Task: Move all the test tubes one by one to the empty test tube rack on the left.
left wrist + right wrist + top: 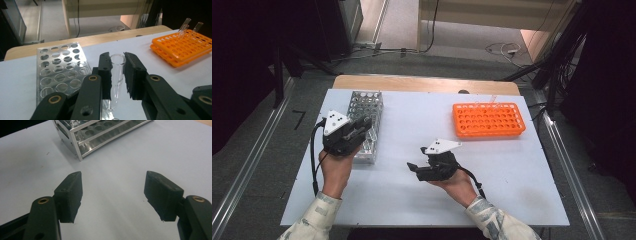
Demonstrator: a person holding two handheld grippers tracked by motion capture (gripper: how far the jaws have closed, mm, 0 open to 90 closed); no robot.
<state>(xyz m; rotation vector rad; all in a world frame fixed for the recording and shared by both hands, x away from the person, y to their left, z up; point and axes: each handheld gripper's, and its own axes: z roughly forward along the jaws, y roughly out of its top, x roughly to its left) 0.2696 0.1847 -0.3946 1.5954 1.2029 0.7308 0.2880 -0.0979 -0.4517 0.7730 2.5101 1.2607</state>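
Glass tube (117, 75) — in left tool (117, 75)

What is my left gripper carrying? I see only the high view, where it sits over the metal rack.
Observer: A clear glass test tube, clamped upright in the left gripper, open mouth up.
Operator: Are any tubes in the orange rack?
Observer: Yes, the left gripper view shows three clear tubes leaning in the far holes of the orange rack.
Operator: And my right gripper?
Observer: The right gripper is open with nothing between its pads, aimed at the white table short of the metal rack.
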